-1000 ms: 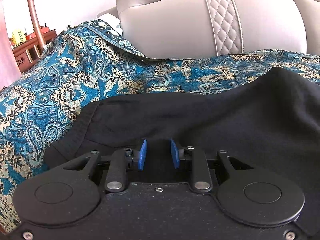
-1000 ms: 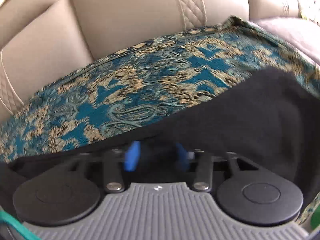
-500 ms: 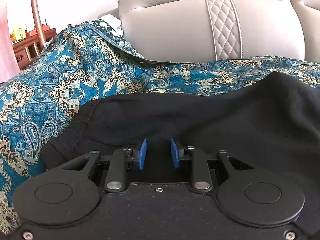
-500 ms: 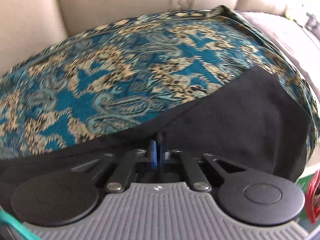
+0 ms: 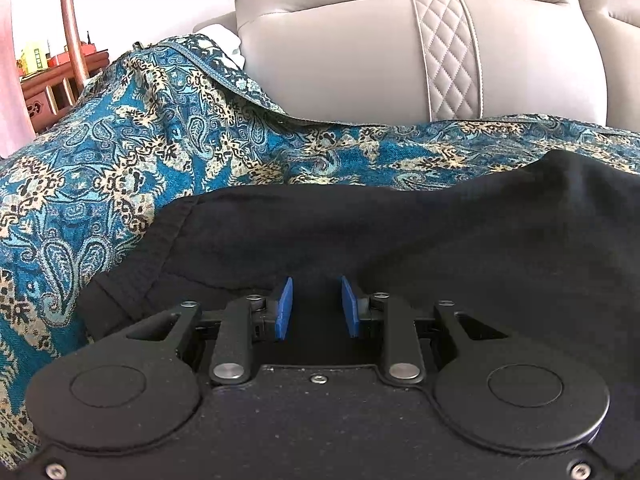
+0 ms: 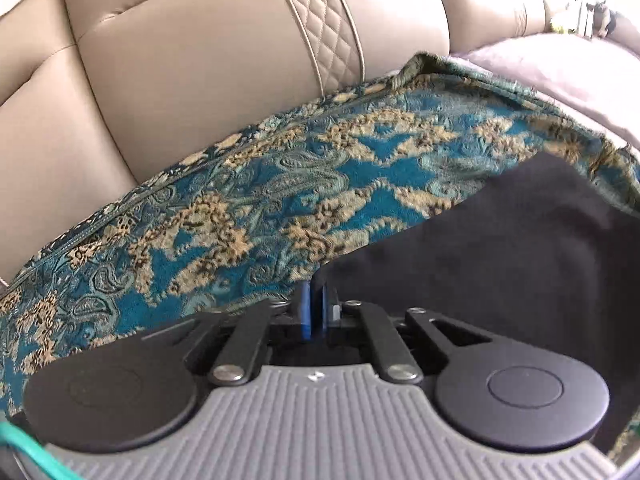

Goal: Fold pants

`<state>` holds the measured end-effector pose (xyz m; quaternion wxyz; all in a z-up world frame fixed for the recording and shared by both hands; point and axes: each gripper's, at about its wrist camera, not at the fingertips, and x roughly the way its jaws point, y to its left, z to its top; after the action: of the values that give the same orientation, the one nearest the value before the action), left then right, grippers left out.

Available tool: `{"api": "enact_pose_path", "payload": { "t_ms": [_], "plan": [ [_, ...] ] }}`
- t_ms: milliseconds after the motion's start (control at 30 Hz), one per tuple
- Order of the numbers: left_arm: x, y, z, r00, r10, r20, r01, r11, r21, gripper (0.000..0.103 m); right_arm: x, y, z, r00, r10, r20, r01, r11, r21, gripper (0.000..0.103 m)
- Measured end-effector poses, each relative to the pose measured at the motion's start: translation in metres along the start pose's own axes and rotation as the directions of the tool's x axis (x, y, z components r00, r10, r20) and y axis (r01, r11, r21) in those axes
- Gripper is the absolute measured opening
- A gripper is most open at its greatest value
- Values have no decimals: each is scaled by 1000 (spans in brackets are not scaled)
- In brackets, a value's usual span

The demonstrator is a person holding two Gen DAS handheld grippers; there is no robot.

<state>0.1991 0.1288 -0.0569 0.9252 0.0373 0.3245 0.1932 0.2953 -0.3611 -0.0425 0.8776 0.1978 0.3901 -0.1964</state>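
The black pants [image 5: 400, 240] lie on a blue paisley cloth [image 5: 120, 152] spread over a sofa seat. In the left wrist view my left gripper [image 5: 316, 304] is open, its blue pads apart, low over the pants near their hemmed left edge. In the right wrist view my right gripper [image 6: 316, 308] is shut on a thin edge of the black pants [image 6: 500, 260], and the cloth of the pants hangs to the right of it, lifted off the paisley cloth [image 6: 280, 200].
The beige leather sofa back [image 5: 400, 48] with a quilted strip rises behind the cloth; it also shows in the right wrist view [image 6: 200, 60]. A wooden cabinet [image 5: 52, 80] stands at the far left. A pale cushion [image 6: 560, 68] lies at the right.
My right gripper closed on the pants edge and has pulled it up and leftward. My left gripper stayed open and shifted slightly over the pants.
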Motion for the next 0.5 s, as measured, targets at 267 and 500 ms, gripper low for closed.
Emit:
{"api": "enact_pose_path", "payload": {
  "t_ms": [267, 500],
  "plan": [
    [1, -3, 0, 1000, 16, 0, -16, 1000, 13, 27, -64, -86, -26, 974, 27, 224, -41, 998, 55, 62],
    [3, -9, 4, 999, 47, -26, -46, 999, 21, 27, -62, -200, -32, 955, -265, 135, 227, 942, 248, 61]
  ]
}}
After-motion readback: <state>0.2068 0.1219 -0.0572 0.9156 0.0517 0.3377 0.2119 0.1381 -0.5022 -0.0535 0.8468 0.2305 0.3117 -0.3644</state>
